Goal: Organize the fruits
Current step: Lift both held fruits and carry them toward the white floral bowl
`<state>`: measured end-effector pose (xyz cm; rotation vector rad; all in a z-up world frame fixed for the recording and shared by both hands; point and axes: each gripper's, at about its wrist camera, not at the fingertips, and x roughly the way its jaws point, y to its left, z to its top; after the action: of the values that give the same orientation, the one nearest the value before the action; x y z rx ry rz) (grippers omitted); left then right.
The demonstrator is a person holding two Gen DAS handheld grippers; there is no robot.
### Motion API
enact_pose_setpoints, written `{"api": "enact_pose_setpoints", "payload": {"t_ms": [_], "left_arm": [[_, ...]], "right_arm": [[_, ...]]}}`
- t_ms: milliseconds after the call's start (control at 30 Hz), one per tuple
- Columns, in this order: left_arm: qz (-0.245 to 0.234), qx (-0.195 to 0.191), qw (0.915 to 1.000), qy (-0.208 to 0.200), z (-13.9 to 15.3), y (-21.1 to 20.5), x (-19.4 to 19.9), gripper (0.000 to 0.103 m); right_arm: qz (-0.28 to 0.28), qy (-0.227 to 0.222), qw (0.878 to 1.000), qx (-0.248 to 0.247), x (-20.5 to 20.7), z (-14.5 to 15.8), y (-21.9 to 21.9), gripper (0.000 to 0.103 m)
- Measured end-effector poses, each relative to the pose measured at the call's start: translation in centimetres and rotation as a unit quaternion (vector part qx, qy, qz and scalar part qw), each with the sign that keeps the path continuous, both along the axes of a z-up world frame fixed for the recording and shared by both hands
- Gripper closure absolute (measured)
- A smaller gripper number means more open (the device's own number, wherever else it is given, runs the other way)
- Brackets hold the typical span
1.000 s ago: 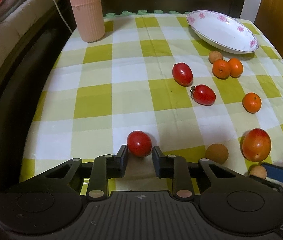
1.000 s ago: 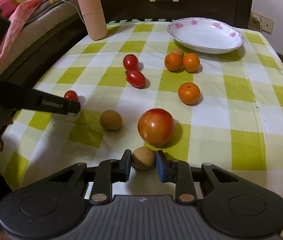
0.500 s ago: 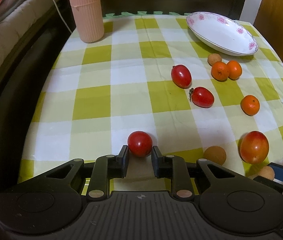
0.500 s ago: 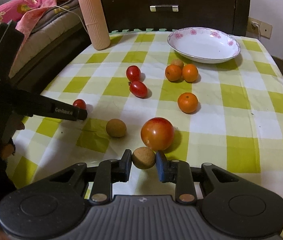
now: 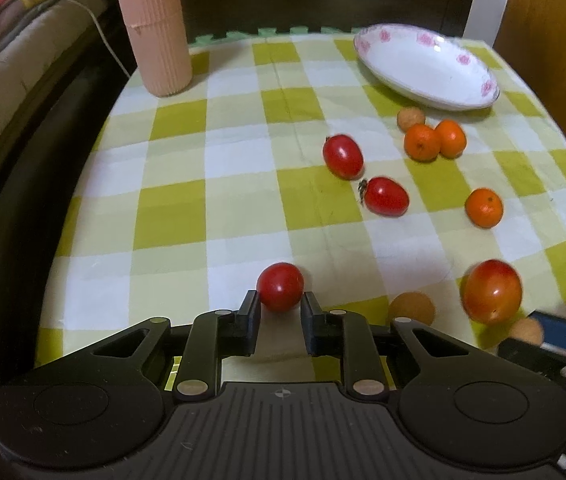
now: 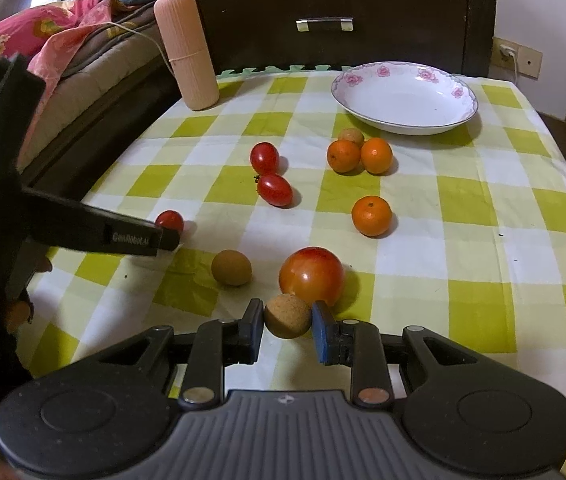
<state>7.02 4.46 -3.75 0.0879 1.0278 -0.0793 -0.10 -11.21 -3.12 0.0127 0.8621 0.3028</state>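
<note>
Currently our left gripper (image 5: pixel 280 307) pinches a small red tomato (image 5: pixel 280 286) near the checked cloth's (image 5: pixel 171 216) front-left edge — fingers touching both sides. Our right gripper (image 6: pixel 287 320) clamps a tan longan (image 6: pixel 287 316), just in front of the big tomato (image 6: pixel 311 276). Remaining fruit sits loose on the cloth — the white plate (image 6: pixel 405 98) at the far side holds nothing.
</note>
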Motion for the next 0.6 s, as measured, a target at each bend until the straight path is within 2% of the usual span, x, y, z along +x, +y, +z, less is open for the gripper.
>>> {"api": "enact_pose_setpoints", "payload": {"t_ms": [267, 500, 600], "left_arm": [[0.011, -0.011, 0.9999, -0.006, -0.4, 0.1, 1.3, 0.066], [0.012, -0.006, 0.9998, -0.014, -0.5, -0.1, 2.0, 0.047], [0.001, -0.002, 0.9998, -0.018, -0.5, -0.5, 2.2, 0.048]], "right_arm": [[0.001, 0.006, 1.0, 0.003, 0.2, 0.0, 0.0, 0.077], [0.001, 0.014, 1.0, 0.006, 0.4, -0.2, 0.0, 0.077], [0.003, 0.015, 1.0, 0.005, 0.4, -0.3, 0.0, 0.077]]}}
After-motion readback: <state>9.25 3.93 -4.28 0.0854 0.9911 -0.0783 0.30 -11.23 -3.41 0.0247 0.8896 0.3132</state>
